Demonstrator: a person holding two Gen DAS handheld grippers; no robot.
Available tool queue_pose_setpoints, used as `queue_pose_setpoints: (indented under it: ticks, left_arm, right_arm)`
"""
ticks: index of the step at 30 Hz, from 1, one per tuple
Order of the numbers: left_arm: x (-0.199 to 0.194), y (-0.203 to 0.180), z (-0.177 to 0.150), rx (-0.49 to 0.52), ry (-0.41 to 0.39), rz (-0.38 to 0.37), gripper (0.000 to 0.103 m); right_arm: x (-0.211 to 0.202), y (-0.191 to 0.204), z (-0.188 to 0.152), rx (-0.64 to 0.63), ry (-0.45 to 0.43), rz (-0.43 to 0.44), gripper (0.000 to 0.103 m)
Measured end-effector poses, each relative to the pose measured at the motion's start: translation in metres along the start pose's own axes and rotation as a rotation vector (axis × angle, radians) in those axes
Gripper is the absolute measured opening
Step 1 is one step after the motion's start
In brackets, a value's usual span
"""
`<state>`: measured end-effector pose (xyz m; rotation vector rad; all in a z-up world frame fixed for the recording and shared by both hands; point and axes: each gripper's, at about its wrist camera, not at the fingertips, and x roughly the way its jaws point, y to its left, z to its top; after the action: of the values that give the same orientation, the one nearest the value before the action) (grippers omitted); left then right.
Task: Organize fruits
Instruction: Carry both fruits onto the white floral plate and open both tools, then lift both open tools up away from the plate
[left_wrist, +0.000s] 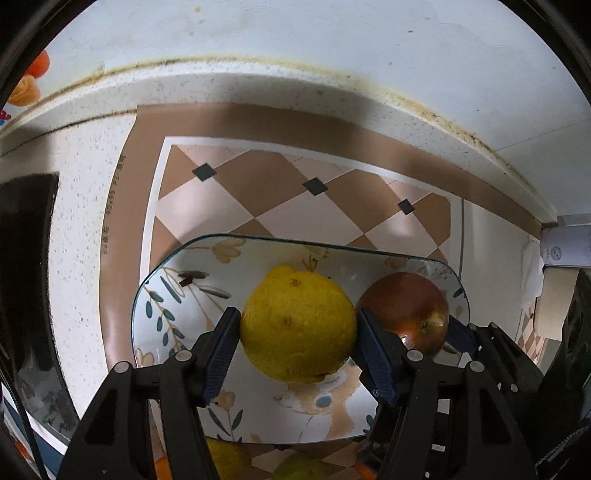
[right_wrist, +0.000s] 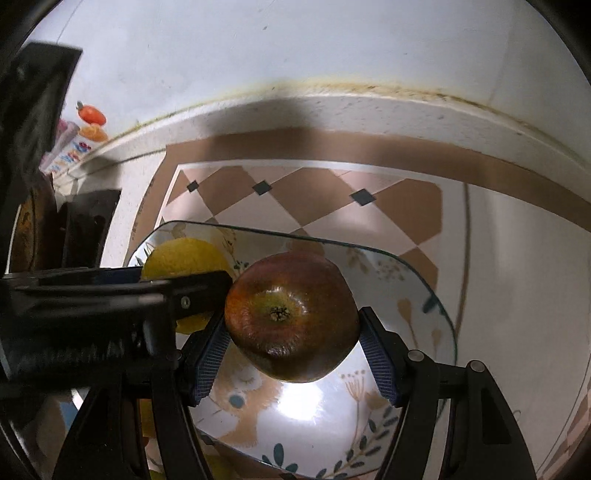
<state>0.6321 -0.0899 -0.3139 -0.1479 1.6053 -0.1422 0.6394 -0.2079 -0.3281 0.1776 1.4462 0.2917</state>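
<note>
A yellow lemon (left_wrist: 297, 323) sits between the blue pads of my left gripper (left_wrist: 295, 325), which is shut on it over a floral ceramic plate (left_wrist: 177, 295). A dark red apple (right_wrist: 291, 319) is held between the pads of my right gripper (right_wrist: 291, 332), shut on it over the same plate (right_wrist: 406, 295). In the left wrist view the apple (left_wrist: 406, 310) shows just right of the lemon, with the right gripper's fingers behind it. In the right wrist view the lemon (right_wrist: 184, 258) and the left gripper's black body (right_wrist: 92, 314) lie to the left.
The plate rests on a brown-and-cream checked mat (left_wrist: 295, 192) on a speckled white counter (left_wrist: 81, 221) against a white wall. More yellow and orange fruit (left_wrist: 229, 458) lies below the plate's near edge. A dark object (left_wrist: 26, 258) stands left; a box (left_wrist: 565, 243) stands right.
</note>
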Motion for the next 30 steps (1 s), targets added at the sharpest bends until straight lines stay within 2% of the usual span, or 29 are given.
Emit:
queue_pose_setpoints:
  ticks: [6, 7, 8, 10, 13, 18, 22, 30]
  left_arm:
    - [-0.007, -0.001, 0.004, 0.011, -0.031, 0.037, 0.064]
    - [-0.009, 0.001, 0.005, 0.012, -0.038, 0.046, 0.071]
    - [-0.012, 0.001, 0.005, 0.015, -0.042, 0.055, 0.082]
    - [-0.02, 0.003, 0.003, 0.022, -0.058, 0.076, 0.09]
    - [-0.03, 0.008, -0.005, 0.035, -0.085, 0.112, 0.09]
    - [-0.05, 0.015, -0.03, 0.052, -0.147, 0.155, 0.09]
    - [-0.085, 0.016, -0.057, 0.052, -0.223, 0.199, 0.09]
    - [-0.136, 0.023, -0.122, 0.077, -0.354, 0.237, 0.09]
  right_arm:
    - [0.004, 0.0, 0.0, 0.018, 0.028, -0.018, 0.072]
    - [0.003, -0.001, -0.001, 0.028, 0.032, -0.024, 0.074]
    - [0.001, -0.002, -0.002, 0.035, 0.032, -0.03, 0.081]
    - [-0.006, -0.006, -0.005, 0.053, 0.027, -0.038, 0.087]
    - [-0.02, -0.011, -0.012, 0.092, 0.02, -0.065, 0.094]
    - [-0.046, -0.014, -0.031, 0.128, -0.001, -0.143, 0.095]
    - [-0.074, -0.008, -0.056, 0.144, -0.032, -0.19, 0.095]
    - [-0.131, 0.02, -0.113, 0.16, -0.129, -0.225, 0.095]
